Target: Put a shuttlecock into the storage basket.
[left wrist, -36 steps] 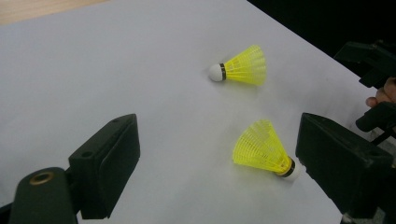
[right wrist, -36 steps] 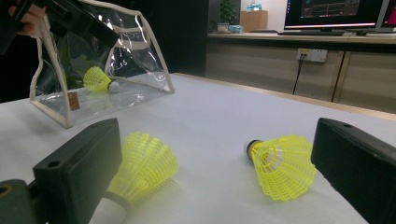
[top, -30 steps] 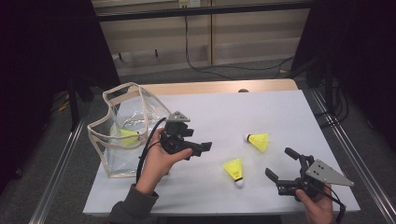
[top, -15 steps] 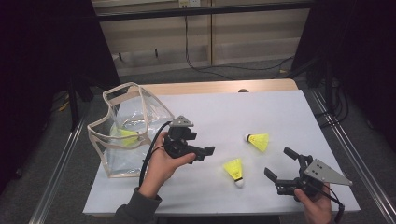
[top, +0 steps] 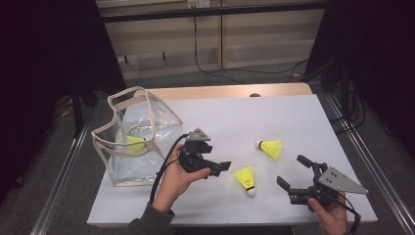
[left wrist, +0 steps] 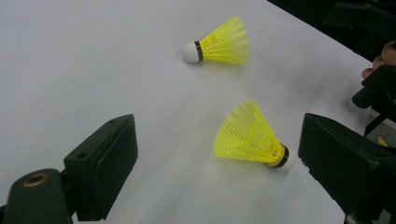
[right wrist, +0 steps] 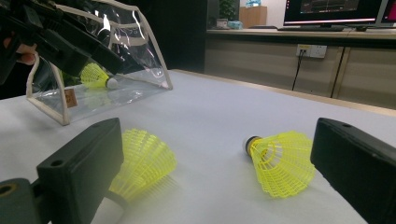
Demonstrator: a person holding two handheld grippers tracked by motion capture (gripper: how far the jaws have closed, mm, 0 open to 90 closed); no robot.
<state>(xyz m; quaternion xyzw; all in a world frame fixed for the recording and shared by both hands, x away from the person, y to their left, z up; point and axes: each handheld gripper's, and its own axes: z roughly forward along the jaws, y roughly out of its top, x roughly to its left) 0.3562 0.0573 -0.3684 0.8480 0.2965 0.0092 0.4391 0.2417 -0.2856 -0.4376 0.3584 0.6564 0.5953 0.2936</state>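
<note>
Two yellow shuttlecocks lie on the white table [top: 293,117]: a near one [top: 244,176] [left wrist: 250,135] [right wrist: 144,161] and a far one [top: 270,148] [left wrist: 222,42] [right wrist: 280,161]. A third shuttlecock [top: 132,143] [right wrist: 95,75] rests inside a clear bag [top: 147,112] [right wrist: 140,42] at the left. My left gripper [top: 218,169] [left wrist: 219,140] is open, its jaws wide apart and pointed at the near shuttlecock, just left of it. My right gripper [top: 289,170] [right wrist: 219,140] is open at the table's front right, with both loose shuttlecocks ahead of its jaws.
The bag stands open-mouthed near the table's left edge. Bare white table stretches behind and to the right of the shuttlecocks. A wooden strip [top: 230,91] runs along the far edge, with cables on the floor beyond.
My left gripper has moved down and to the right, away from the bag and closer to the near shuttlecock. The right gripper has stayed put.
</note>
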